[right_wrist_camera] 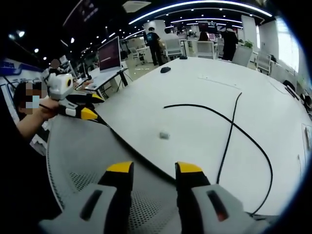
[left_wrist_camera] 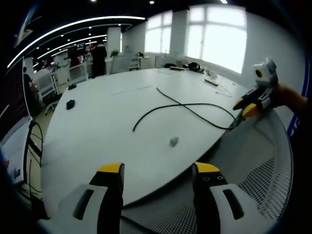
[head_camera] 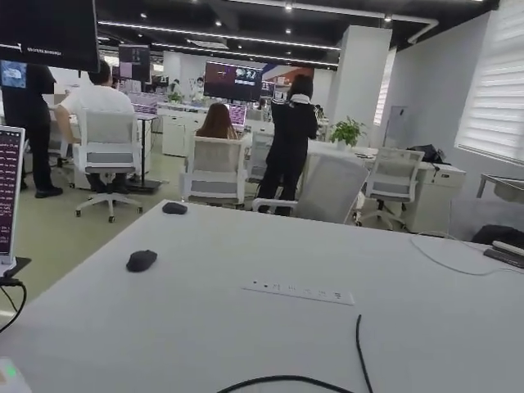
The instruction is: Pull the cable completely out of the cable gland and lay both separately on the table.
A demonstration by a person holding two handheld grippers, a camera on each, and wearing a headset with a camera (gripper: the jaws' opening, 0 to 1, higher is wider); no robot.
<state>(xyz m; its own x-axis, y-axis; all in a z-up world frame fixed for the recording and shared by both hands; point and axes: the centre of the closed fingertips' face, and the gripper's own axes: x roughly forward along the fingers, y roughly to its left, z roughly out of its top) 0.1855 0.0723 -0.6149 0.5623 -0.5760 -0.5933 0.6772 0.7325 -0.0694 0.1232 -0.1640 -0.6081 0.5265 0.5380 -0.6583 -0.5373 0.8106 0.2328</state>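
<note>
A long black cable (left_wrist_camera: 187, 106) lies on the white table (left_wrist_camera: 107, 122) in a loose crossing loop; I also see the cable (right_wrist_camera: 229, 127) in the right gripper view, and part of the cable (head_camera: 360, 348) at the bottom of the head view. A small grey cable gland (left_wrist_camera: 174, 141) lies alone near the table's front edge, apart from the cable; it is the same gland (right_wrist_camera: 164, 135) in the right gripper view. My left gripper (left_wrist_camera: 158, 170) is open and holds nothing, back from the table edge. My right gripper (right_wrist_camera: 153, 169) is open too, with nothing between its jaws.
Grey mesh (left_wrist_camera: 263, 185) of a chair lies under both grippers. Two black mice (head_camera: 142, 260) (head_camera: 174, 208) and a flush socket strip (head_camera: 299, 291) sit further out on the table. A monitor (head_camera: 10, 196) stands at the left edge. People and office chairs (head_camera: 214, 170) are beyond.
</note>
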